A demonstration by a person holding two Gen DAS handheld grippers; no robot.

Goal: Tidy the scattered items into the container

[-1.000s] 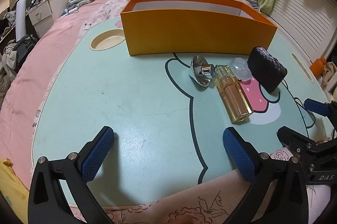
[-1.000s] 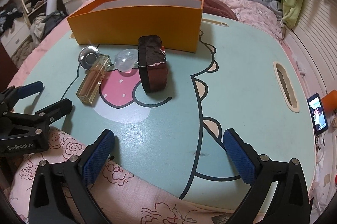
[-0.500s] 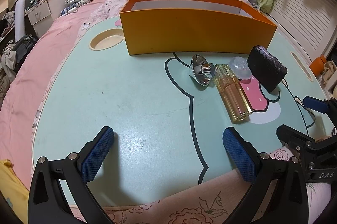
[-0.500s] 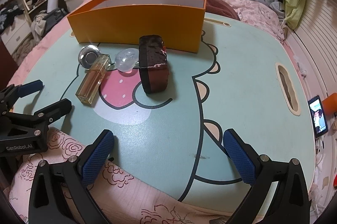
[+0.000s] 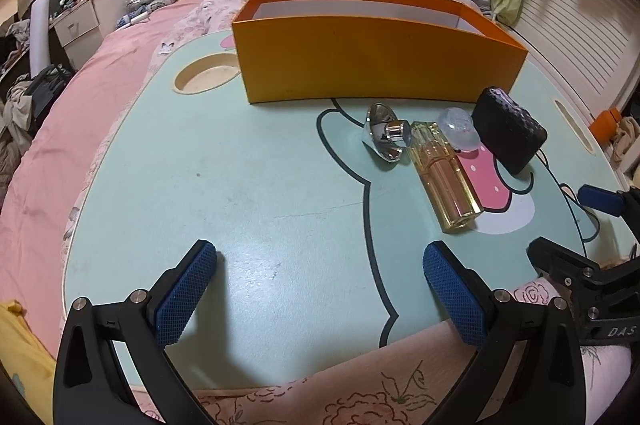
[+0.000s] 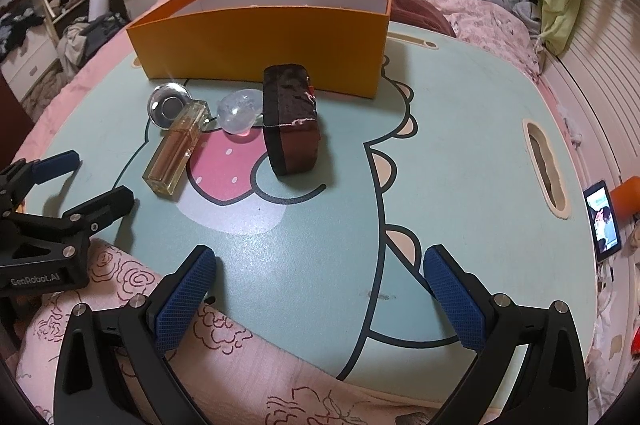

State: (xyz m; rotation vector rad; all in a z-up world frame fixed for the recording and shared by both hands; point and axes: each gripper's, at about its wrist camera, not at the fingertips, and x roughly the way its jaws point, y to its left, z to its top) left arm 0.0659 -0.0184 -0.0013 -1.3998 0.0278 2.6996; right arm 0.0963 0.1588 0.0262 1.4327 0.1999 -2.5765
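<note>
Orange card forms the open box, which stands at the far side of the mint-green lap table. Just in front of the box lie a clear perfume bottle of amber liquid, its silver funnel-shaped cap, a clear round piece that may be a stopper, and a dark quilted pouch. My left gripper and right gripper hover spread wide and empty at the table's near edge.
</note>
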